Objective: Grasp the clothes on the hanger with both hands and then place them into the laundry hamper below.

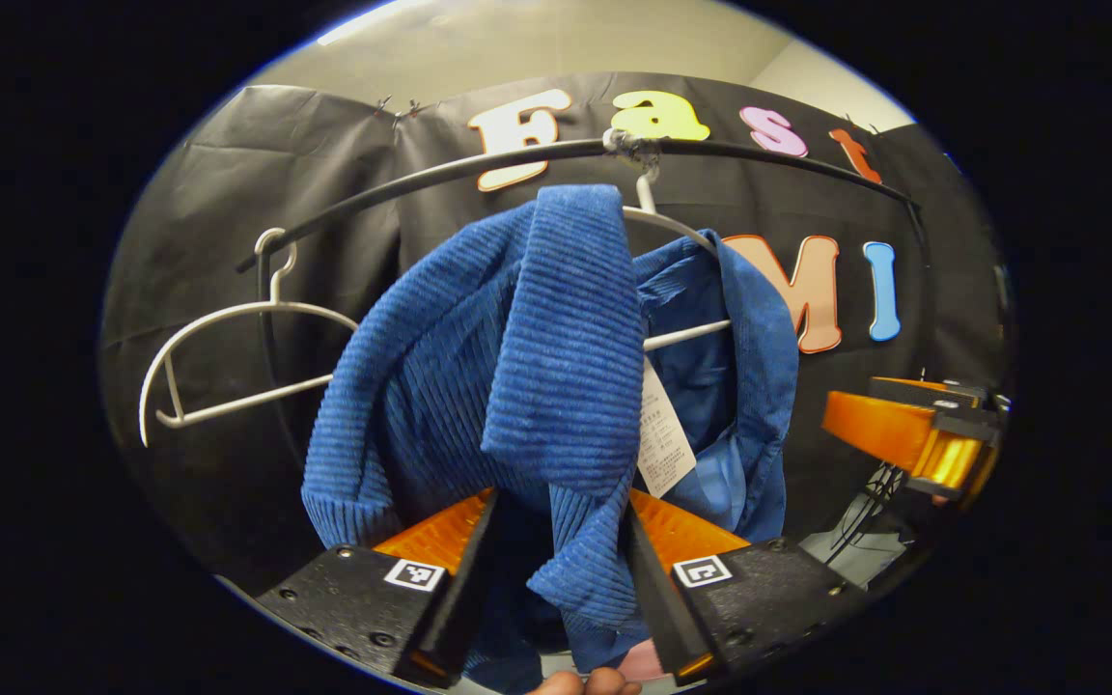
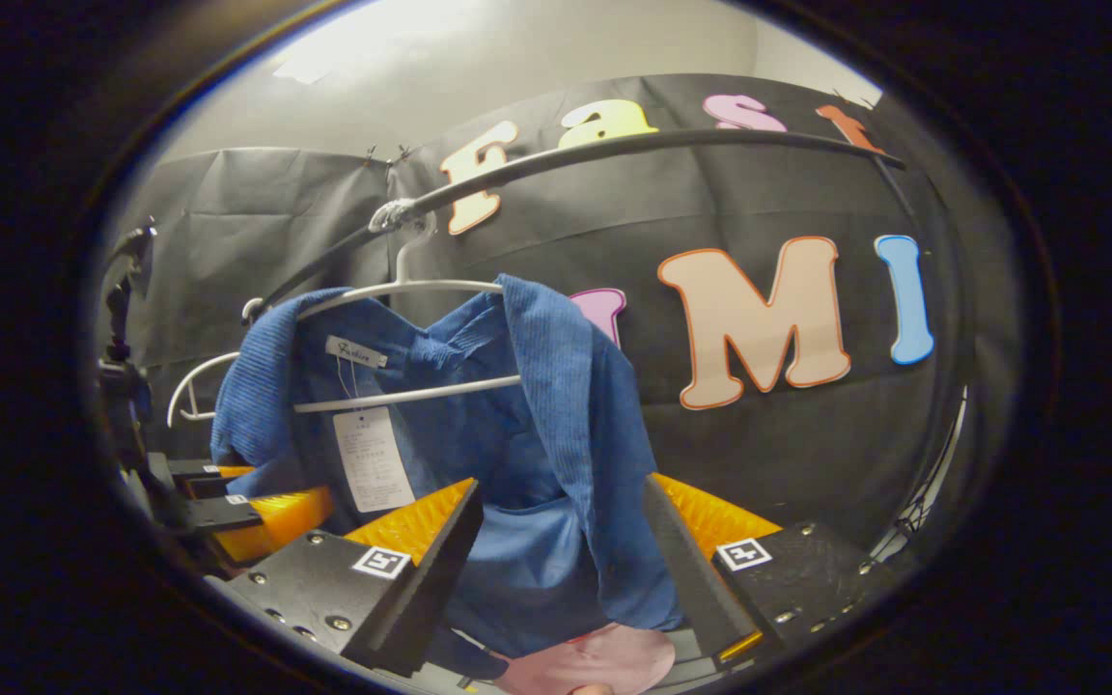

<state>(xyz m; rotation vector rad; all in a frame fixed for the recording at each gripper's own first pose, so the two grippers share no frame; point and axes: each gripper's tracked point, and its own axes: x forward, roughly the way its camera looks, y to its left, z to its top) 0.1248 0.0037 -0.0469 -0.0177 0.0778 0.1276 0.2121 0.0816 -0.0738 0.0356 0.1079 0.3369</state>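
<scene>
A blue ribbed garment (image 1: 556,367) hangs bunched on a white hanger (image 1: 681,333) from a black rail (image 1: 479,169). My left gripper (image 1: 561,497) is open, with a hanging fold of the garment filling the gap between its fingers. In the right gripper view the same garment (image 2: 537,454) drapes over the hanger (image 2: 402,396), its paper tag (image 2: 371,458) facing me. My right gripper (image 2: 561,483) is open too, and the garment's right front panel hangs between its fingers. The right gripper (image 1: 913,434) also appears far right in the left gripper view.
An empty white hanger (image 1: 228,319) hangs on the rail to the left of the garment. Something pink (image 2: 604,656) lies low beneath the cloth. A fingertip (image 1: 585,683) shows at the bottom edge. The black cloth wall stands close behind the rail.
</scene>
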